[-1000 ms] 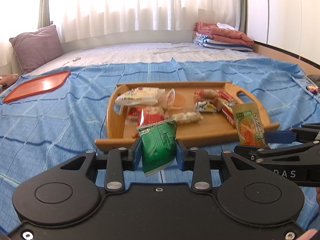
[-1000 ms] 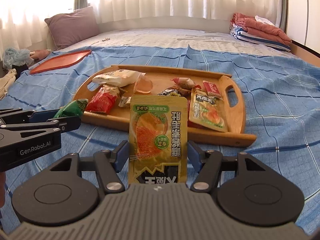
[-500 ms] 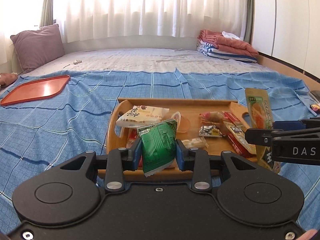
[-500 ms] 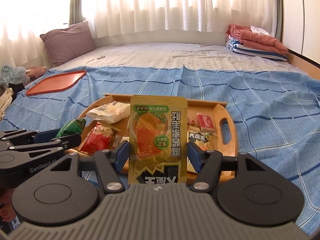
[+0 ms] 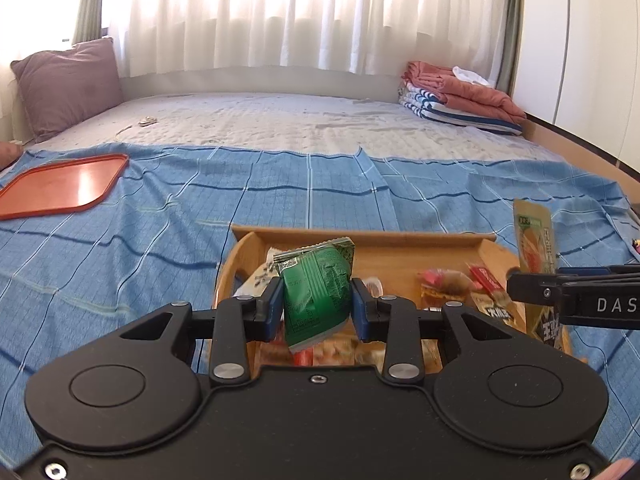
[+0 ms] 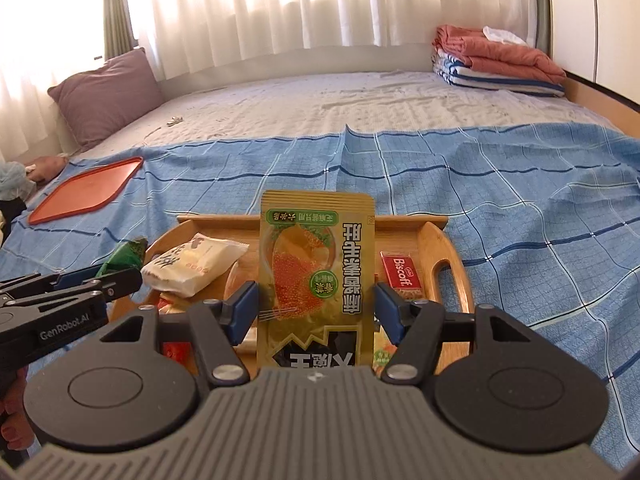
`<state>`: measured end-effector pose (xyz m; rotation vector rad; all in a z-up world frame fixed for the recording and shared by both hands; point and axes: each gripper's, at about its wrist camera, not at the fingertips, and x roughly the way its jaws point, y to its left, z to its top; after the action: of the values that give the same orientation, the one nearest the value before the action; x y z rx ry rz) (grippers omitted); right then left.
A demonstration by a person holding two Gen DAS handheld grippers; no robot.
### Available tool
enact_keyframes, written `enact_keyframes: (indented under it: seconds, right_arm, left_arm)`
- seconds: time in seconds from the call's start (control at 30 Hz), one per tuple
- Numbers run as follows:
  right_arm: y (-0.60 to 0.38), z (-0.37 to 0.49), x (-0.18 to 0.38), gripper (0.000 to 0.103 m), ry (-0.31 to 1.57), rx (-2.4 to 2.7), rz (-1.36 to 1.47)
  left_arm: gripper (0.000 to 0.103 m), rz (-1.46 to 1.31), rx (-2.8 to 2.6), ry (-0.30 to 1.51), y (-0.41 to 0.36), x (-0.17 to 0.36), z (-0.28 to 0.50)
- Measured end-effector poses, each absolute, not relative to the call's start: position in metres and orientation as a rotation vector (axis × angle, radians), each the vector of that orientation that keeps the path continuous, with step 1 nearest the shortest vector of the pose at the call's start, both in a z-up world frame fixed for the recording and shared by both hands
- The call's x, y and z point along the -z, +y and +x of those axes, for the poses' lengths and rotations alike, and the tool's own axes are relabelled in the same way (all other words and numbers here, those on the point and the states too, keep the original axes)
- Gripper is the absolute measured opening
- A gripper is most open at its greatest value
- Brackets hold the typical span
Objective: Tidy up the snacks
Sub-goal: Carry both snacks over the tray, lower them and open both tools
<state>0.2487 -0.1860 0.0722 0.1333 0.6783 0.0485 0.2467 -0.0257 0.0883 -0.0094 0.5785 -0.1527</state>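
Here crinkly green packet (image 5: pixel 316 294) and flat yellow pouch (image 6: pixel 316 280) sit clamped.

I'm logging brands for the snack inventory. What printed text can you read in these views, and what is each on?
"Biscoff": red packet in the wooden tray.
"GenRobot.AI": body of the left hand-held gripper.
"DAS", cut off at the frame edge: body of the right hand-held gripper.
Gold packet: large Chinese print, upside down, not legible to me.
Green packet: print too small.
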Motion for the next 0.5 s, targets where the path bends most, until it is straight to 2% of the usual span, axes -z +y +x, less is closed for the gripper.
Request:
enact_keyframes:
  seconds: [0.23, 0.5]
  right_arm:
    - [-0.202, 0.290, -0.068, 0.066, 0.725, -0.017, 0.201]
    - [-0.203, 0.321, -0.055, 0.066, 0.779, -0.006, 0.272]
  left_arm:
    - [0.033, -0.014, 0.170, 0.609, -0.031, -0.091, 0.296]
    - [0.033, -0.010, 0.179, 0.669, -0.046, -0.067, 0.325]
